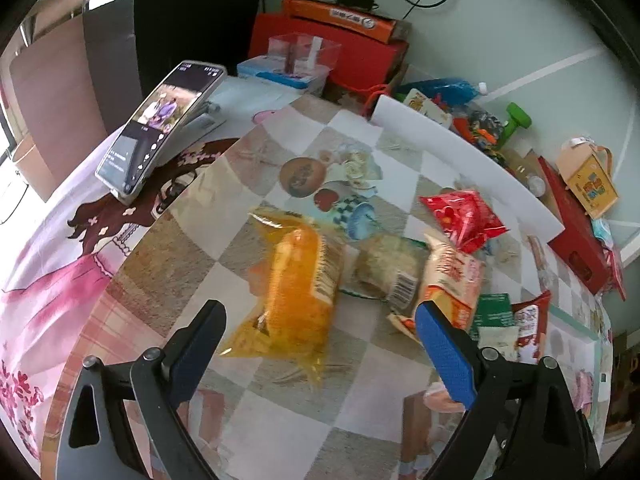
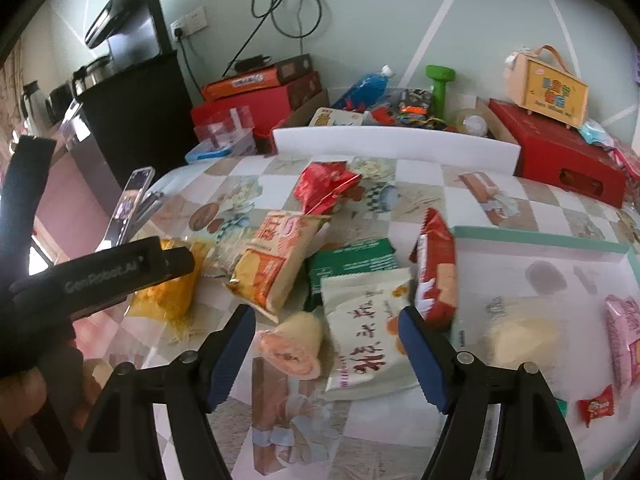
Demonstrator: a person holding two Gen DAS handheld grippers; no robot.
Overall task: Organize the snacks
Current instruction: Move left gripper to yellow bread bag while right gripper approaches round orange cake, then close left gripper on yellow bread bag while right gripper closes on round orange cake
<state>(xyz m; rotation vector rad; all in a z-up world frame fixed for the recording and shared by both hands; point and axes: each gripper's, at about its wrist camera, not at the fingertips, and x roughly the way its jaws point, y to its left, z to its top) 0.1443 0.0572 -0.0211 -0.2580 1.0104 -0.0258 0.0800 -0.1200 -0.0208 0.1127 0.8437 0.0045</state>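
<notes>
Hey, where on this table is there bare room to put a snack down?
Bare checkered cloth lies between the phone and the yellow bag, and between the white foam strip and the teal-rimmed tray. The middle is crowded: yellow bag, chip bag, green pack and white packet overlap.

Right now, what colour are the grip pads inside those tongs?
Blue, on black arms. The pads show best in the right wrist view; both tongs stand open.

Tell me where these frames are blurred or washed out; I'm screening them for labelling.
Left wrist view: the orange bag and wrapped snack are motion-smeared; window glare whitens the left edge. Right wrist view: the pale round snack is smeared, the far clutter sharper. Both views bend at the rim.
</notes>
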